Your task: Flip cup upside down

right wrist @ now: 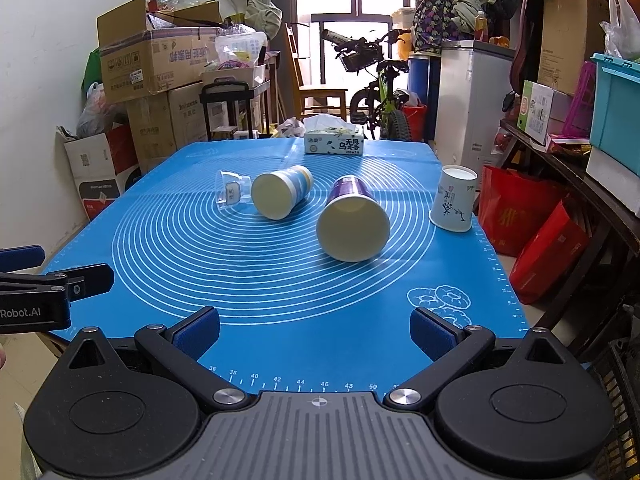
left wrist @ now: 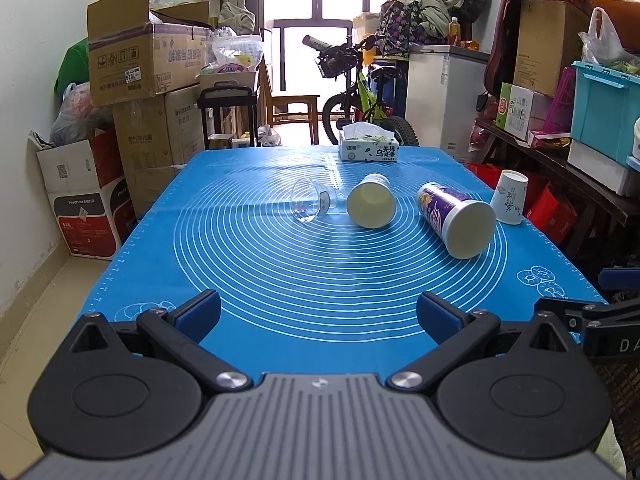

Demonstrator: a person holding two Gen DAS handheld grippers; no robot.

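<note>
Over the near edge of the mat: you hold both grippers low, side by side, facing the far edge.
Left gripper (left wrist: 319, 312): your fingers are spread wide, nothing between the blue pads (left wrist: 199, 312).
Right gripper (right wrist: 315, 330): same, fingers wide and holding nothing; its left neighbour shows at the left border of this view.
Mat (left wrist: 280, 280): blue, with white rings, covering the table.
Clear cup (left wrist: 313, 201): on its side left of the mat's middle, mouth towards you and to the left.
Yellow cup (left wrist: 372, 205): on its side at the middle, just right of the clear cup, mouth facing you; you cannot tell whether the two touch.
Purple cup (left wrist: 456, 220): on its side right of the middle, mouth towards you, apart from the yellow cup.
White cup (right wrist: 455, 205): already upside down, standing on its rim at the right edge of the mat.
Tissue box (left wrist: 369, 147): at the far edge, near its middle, well apart from the cups.
</note>
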